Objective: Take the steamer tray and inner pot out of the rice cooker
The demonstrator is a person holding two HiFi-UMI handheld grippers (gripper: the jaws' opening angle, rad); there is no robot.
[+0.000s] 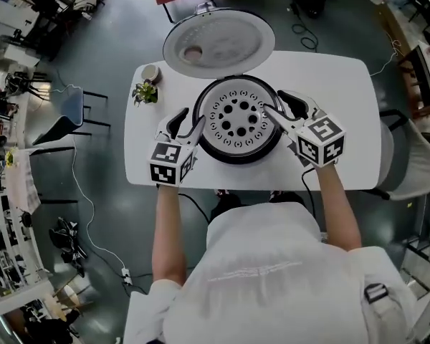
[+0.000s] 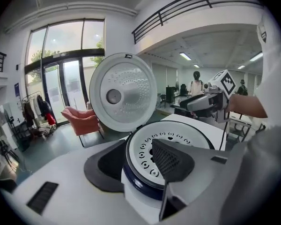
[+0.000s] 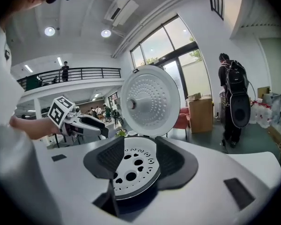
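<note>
The rice cooker (image 1: 238,153) stands mid-table with its lid (image 1: 218,45) swung open to the far side. A white steamer tray (image 1: 229,117) with round holes lies in its mouth and hides the inner pot under it. My left gripper (image 1: 190,120) is open at the cooker's left rim. In the left gripper view (image 2: 138,161), one pad hangs over the tray (image 2: 178,142) and the other is outside the cooker wall (image 2: 140,186). My right gripper (image 1: 276,103) is open at the right rim. In the right gripper view (image 3: 140,161), the tray's edge (image 3: 133,170) lies between the pads, with no visible press.
A small potted plant (image 1: 145,92) and a round cup (image 1: 150,72) sit at the table's far left corner. The raised lid (image 2: 123,93) stands behind the cooker. Chairs flank the white table (image 1: 344,92) at the left (image 1: 68,113) and right (image 1: 408,156).
</note>
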